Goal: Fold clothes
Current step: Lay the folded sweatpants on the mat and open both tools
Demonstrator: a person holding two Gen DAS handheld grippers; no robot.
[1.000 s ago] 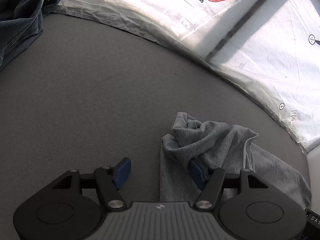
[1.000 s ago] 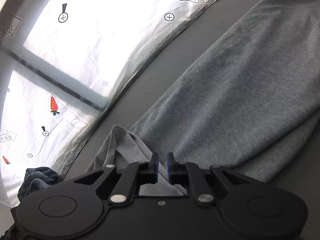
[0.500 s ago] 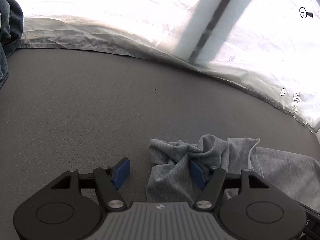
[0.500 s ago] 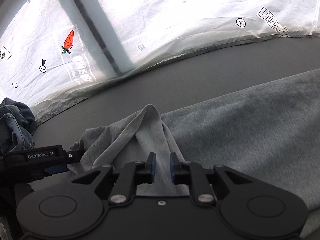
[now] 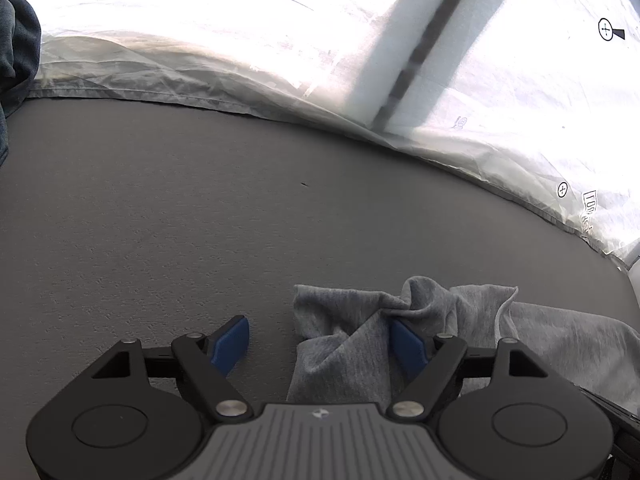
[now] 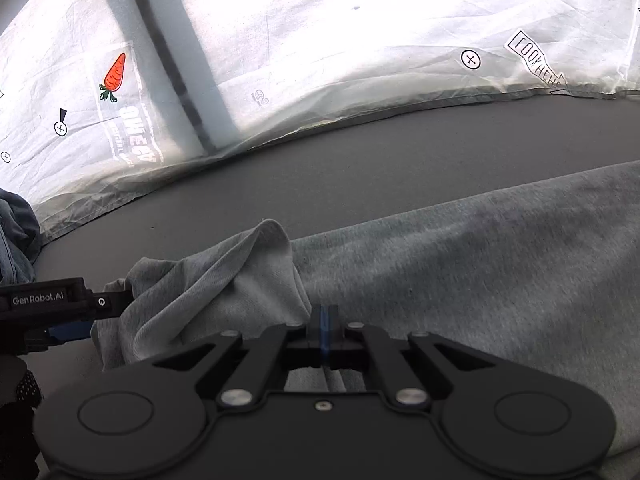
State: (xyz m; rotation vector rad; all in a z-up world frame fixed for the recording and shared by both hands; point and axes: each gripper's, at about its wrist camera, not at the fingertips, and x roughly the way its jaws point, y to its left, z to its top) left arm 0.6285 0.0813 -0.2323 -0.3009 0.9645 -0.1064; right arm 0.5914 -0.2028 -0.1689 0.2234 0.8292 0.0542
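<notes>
At far left, a dark blue denim garment (image 5: 16,52) lies bunched on the grey bench (image 5: 160,208). My left gripper (image 5: 320,336) is spread wide around a crumpled end of the light grey knit garment (image 6: 460,280), which stretches rightward across the bench. My right gripper (image 6: 325,320) is pressed together, pinching the garment's edge. I judge the risk is the left gripper closing on a twisted wad of layers, locking in a crooked fold, or the right pinch slipping off.
</notes>
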